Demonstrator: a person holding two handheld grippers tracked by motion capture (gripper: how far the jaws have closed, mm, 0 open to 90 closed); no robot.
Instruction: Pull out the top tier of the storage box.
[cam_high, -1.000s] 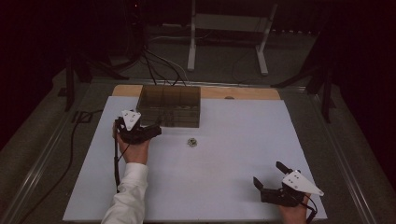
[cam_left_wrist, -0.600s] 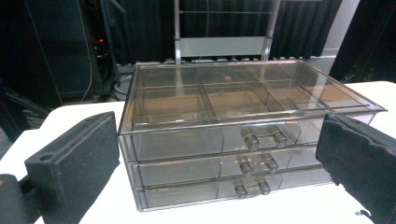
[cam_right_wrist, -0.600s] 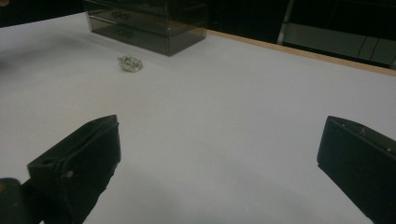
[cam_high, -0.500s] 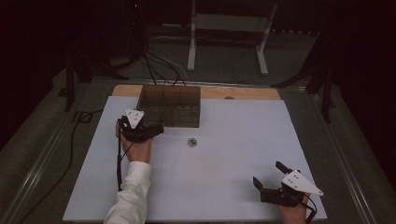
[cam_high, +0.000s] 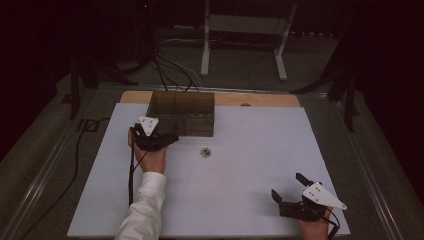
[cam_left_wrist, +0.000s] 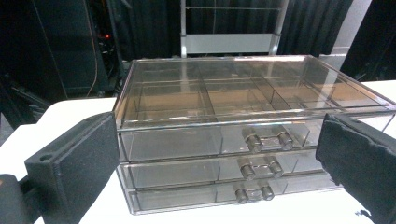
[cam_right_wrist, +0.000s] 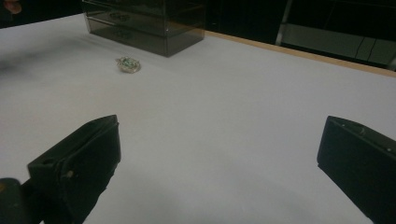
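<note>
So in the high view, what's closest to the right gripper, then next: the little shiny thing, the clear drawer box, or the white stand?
1. Small shiny trinket, mid-table, left of the right gripper.
2. Clear drawer box, at the table's far edge.
3. White stand, on the floor beyond the table.

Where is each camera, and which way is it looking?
High view: above the person's side, looking forward and down at the white table; a sleeve, both hands and both grippers show.
Left gripper view: between its open jaws, facing the drawer box.
Right gripper view: between its open jaws, facing across the table.
Shared: drawer box and small trinket.
</note>
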